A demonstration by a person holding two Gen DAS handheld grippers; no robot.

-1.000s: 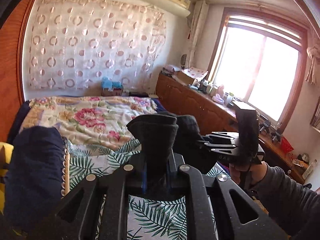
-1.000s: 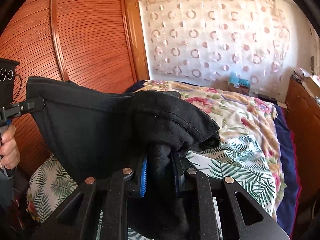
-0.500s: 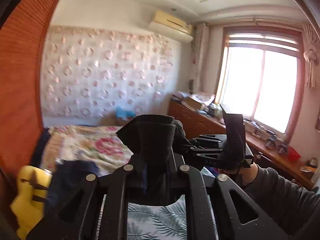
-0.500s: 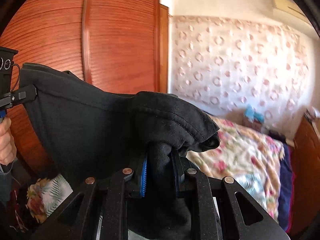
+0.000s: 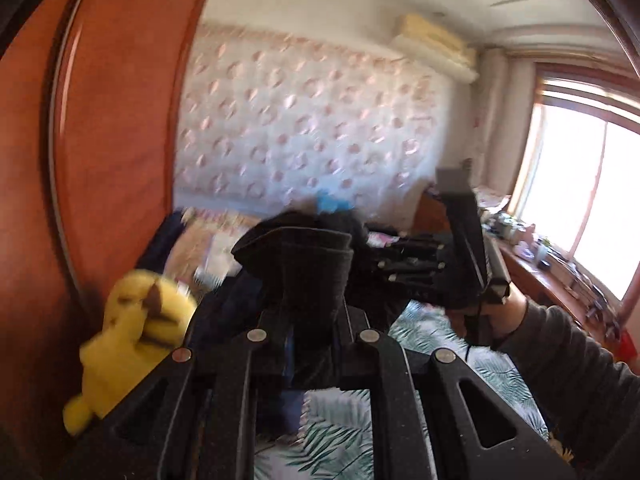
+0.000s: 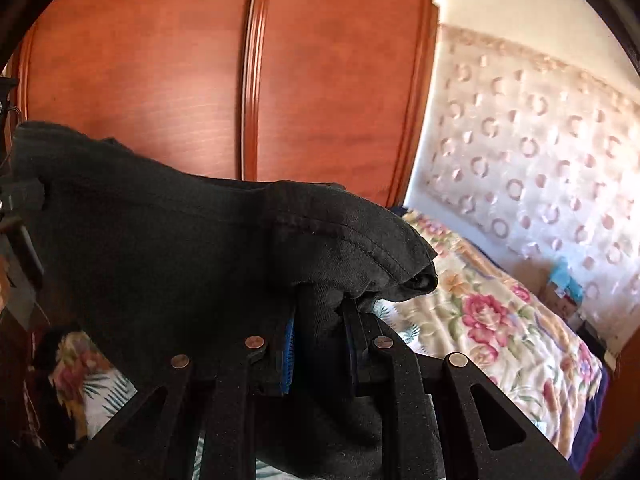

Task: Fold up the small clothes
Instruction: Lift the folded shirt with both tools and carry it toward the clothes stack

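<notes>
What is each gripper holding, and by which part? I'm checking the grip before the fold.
Both hold one black garment. The right gripper pinches a bunched corner at its hemmed edge; the left gripper pinches the opposite bunched end.

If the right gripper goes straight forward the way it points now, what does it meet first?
Apart from the black garment that the right gripper already clamps, probably the wooden wardrobe doors, which fill the view ahead. The depth is unclear, so the floral bed cover lower down is also possible.
</notes>
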